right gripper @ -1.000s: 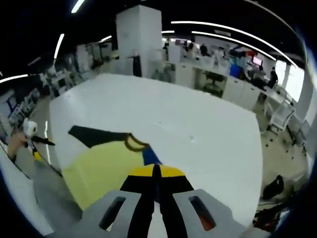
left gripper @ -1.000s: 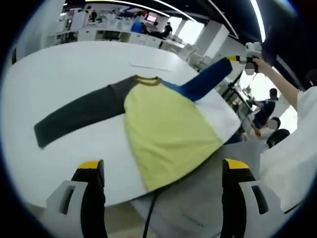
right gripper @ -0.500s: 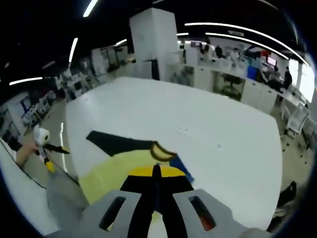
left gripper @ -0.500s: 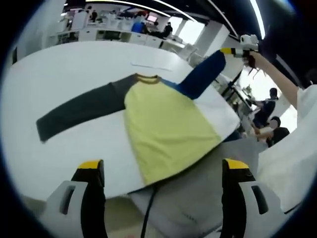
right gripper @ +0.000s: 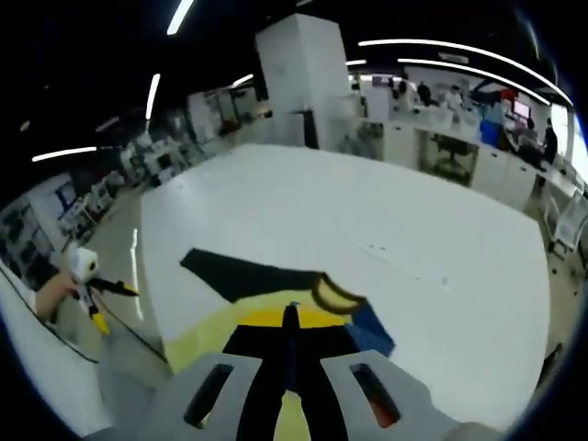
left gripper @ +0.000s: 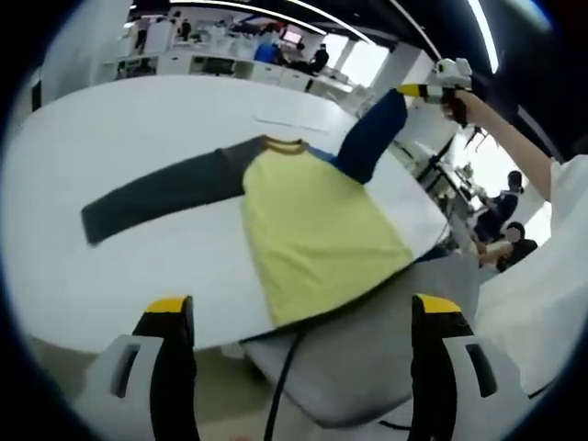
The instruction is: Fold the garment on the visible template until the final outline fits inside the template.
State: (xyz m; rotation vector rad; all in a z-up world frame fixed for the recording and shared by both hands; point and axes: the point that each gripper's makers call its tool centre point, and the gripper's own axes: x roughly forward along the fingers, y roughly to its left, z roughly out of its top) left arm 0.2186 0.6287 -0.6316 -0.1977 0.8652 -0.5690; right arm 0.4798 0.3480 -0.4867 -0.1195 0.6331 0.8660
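On the white tabletop (left gripper: pixel 138 119) lies the garment (left gripper: pixel 312 230), yellow body flat, dark sleeve (left gripper: pixel 165 191) stretched away left. Blue sleeve (left gripper: pixel 372 136) rises to the right hand-held gripper (left gripper: pixel 418 89), clamped on its cuff (nearer hand). Left hand-held gripper (left gripper: pixel 294 317) hangs spread, empty, near the hem.

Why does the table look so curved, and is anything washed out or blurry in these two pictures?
Left gripper view: the fisheye lens bows the white table into a dome; the windows behind the right tongs are blown out. Right gripper view: ceiling light strips bend into arcs, the room's edges are soft, and the tongs sit close and dark.
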